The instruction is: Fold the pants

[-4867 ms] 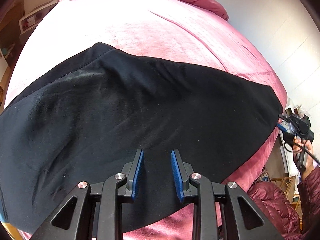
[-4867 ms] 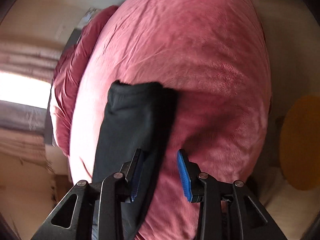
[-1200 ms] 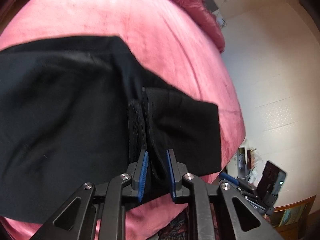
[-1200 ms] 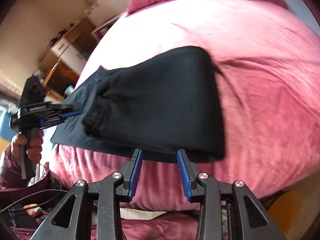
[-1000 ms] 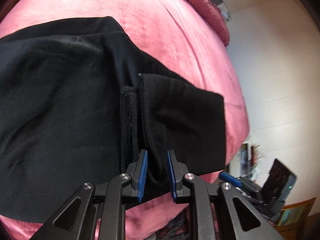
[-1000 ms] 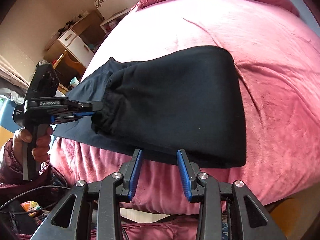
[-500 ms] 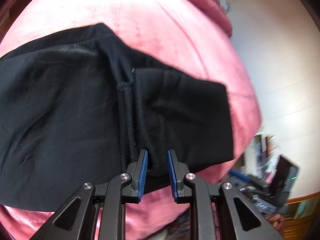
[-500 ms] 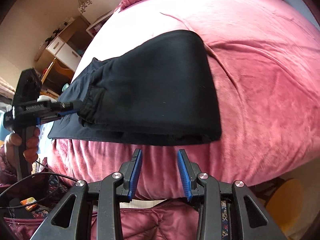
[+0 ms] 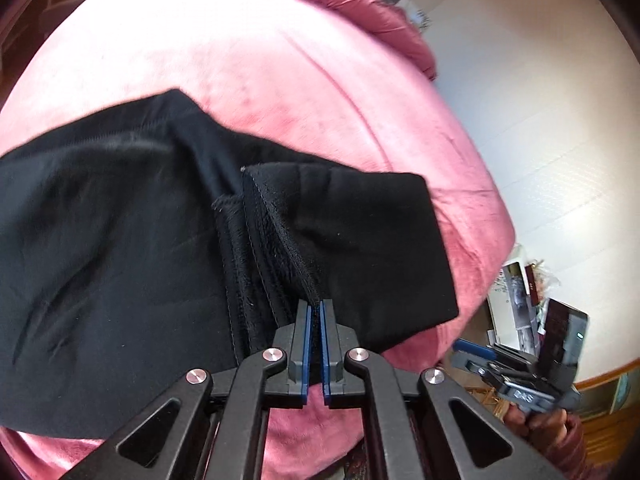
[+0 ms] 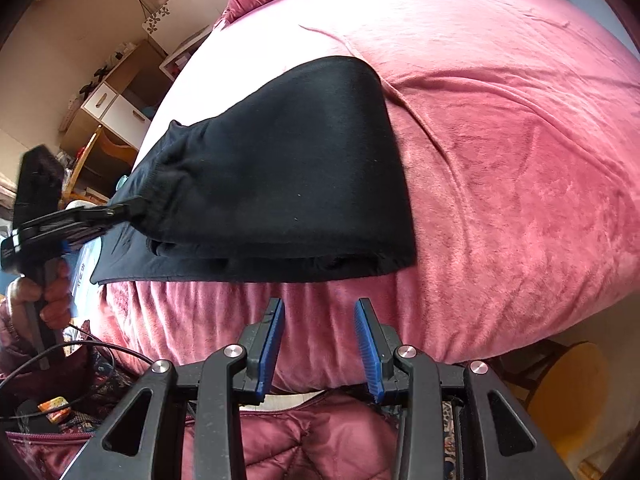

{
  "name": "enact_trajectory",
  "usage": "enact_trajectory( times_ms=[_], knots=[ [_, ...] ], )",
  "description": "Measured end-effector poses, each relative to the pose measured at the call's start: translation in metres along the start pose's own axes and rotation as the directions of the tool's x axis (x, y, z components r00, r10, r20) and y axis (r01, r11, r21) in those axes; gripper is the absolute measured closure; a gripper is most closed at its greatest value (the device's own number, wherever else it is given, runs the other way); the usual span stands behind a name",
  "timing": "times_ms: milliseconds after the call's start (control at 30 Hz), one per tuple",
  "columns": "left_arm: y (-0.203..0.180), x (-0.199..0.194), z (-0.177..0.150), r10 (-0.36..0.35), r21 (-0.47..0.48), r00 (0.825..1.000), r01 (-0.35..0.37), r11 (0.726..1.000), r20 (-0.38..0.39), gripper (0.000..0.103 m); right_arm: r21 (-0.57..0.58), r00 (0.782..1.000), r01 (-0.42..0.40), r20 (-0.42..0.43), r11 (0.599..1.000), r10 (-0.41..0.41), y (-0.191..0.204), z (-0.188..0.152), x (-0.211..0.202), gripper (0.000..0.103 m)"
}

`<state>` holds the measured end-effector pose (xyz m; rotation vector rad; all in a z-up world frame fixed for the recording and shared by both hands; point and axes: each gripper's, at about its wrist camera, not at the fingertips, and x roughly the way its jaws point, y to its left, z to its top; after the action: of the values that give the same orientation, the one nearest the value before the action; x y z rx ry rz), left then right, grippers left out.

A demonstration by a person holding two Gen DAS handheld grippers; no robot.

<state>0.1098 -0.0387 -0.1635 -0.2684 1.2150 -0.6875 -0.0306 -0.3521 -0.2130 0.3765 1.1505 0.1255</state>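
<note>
The pants [image 9: 132, 240] run off frame leftward; left claw [image 9: 315, 320] pinches their cuff, just closed; right claw [image 10: 320, 336] gapes empty beside the bed [image 10: 520, 160].

The soft fleece pants [image 9: 120, 248] are plain black, stitched in matching thread. The plush velvet bedspread [image 10: 500, 152] beneath is rose pink, washed paler toward eleven o'clock. Both matte plastic grippers [image 9: 315, 312] [image 10: 320, 320] are black with bright blue pads [image 10: 276, 340]. A quilted puffer sleeve [image 10: 304, 440] at six o'clock is burgundy; a round stool [image 10: 576, 384] at four o'clock is mustard yellow.
</note>
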Motion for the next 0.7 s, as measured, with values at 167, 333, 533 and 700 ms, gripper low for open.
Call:
enact_trajectory(
  times_ms=[167, 333, 533, 700],
  knots=[
    [0.019, 0.006, -0.016, 0.045, -0.011, 0.997, -0.046, 0.999, -0.058, 0.099, 0.019, 1.000, 0.013, -0.001, 1.000, -0.013, -0.007, 0.000, 0.002, 0.066],
    [0.037, 0.024, -0.019, 0.065, -0.071, 0.993, -0.072, 0.995, -0.095, 0.099, 0.015, 1.000, 0.028, -0.006, 0.999, -0.028, -0.006, 0.001, 0.004, 0.066],
    [0.043, 0.000, -0.011, 0.013, -0.111, 0.999, -0.016, 0.994, -0.031, 0.074, -0.020, 0.999, 0.015, 0.032, 1.000, -0.015, 0.009, 0.018, -0.003, 0.066],
    [0.072, -0.002, 0.003, -0.059, -0.269, 0.998, 0.062, 0.961, 0.019, 0.056, -0.021, 0.997, 0.032, 0.075, 0.999, -0.030, 0.015, 0.046, -0.002, 0.065]
  ],
)
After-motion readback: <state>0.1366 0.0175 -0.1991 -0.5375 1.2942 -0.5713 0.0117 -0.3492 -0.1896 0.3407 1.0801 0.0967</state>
